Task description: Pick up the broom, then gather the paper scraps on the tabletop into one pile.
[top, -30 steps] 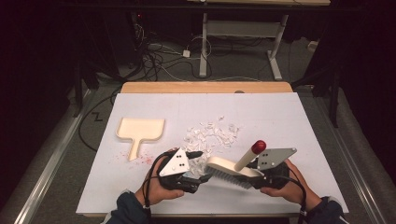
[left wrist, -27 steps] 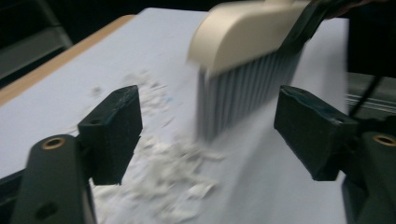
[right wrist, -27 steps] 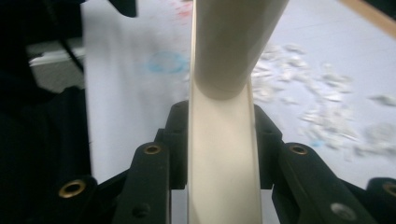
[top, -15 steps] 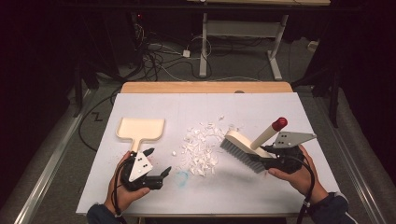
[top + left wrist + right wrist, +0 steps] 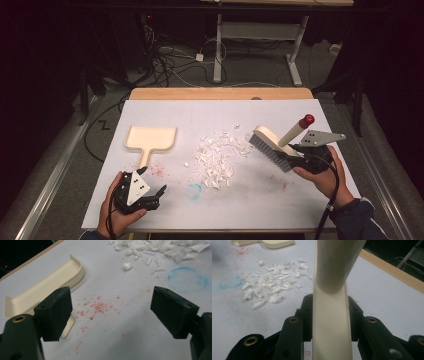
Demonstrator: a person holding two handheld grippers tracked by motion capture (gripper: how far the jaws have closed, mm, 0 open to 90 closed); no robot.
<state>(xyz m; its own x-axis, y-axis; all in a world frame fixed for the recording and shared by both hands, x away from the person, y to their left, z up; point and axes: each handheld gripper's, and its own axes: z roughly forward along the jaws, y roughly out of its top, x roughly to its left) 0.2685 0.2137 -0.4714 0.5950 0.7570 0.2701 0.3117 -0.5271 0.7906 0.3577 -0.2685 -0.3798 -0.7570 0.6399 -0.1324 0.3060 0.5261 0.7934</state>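
My right gripper (image 5: 296, 152) is shut on a cream hand brush (image 5: 267, 141) and holds it just off the white sheet, right of a pile of white paper scraps (image 5: 217, 157). The brush's red-tipped handle (image 5: 306, 120) slants up and away. In the right gripper view the brush back (image 5: 331, 335) is clamped between the jaws. My left gripper (image 5: 152, 181) hovers near the front left, just short of the handle of a cream dustpan (image 5: 150, 139). Its jaws have just been opening and nothing is between them (image 5: 112, 303). The dustpan (image 5: 50, 287) lies beyond the left jaw.
Red specks (image 5: 97, 307) and a blue ring mark (image 5: 187, 278) stain the sheet between the dustpan and the scraps (image 5: 155, 250). A wooden strip (image 5: 220, 93) edges the far side of the table. Cables and table legs stand on the floor beyond.
The left gripper drew away from the brush to the left, toward the dustpan handle, and its jaws widened. The right gripper carried the brush to the right and a little up.
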